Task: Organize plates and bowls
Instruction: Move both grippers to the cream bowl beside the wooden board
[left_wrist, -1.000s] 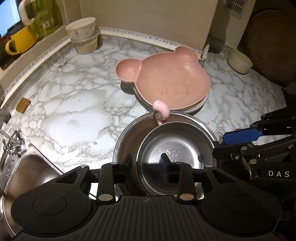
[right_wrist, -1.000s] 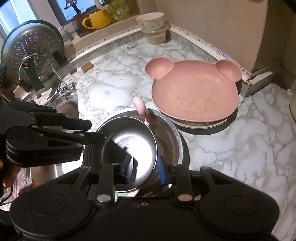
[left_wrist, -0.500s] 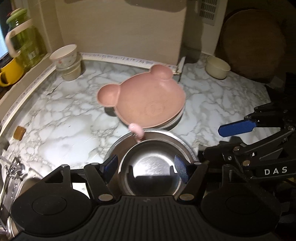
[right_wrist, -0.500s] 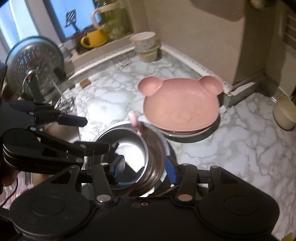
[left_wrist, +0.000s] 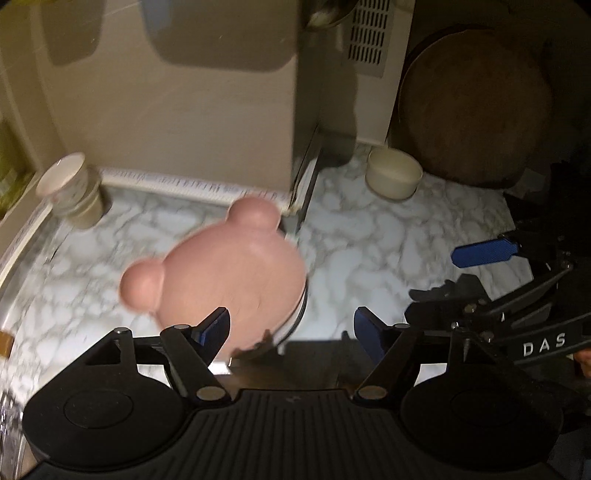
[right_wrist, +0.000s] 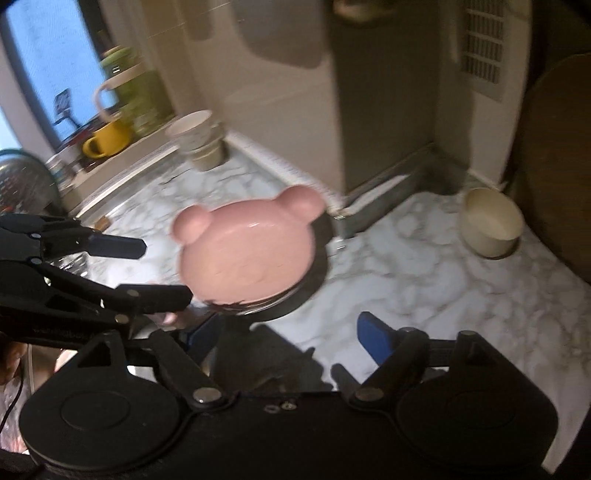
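With both the left tool (left_wrist: 291, 325) and right tool (right_wrist: 291, 336) spread and empty, their jaws having just been opening, grasp the cream bowl (right_wrist: 491, 221), judged light, rigid and breakable, at its rim.

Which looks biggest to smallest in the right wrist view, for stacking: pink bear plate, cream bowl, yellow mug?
1. Pink bear plate, clearly largest.
2. Cream bowl.
3. Yellow mug, though it stands farthest back, so its true size against the bowl is unsure.

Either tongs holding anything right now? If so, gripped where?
Nothing held. The left tongs and right tongs have just been opening and stand open and empty above the counter, short of the pink bear plate.
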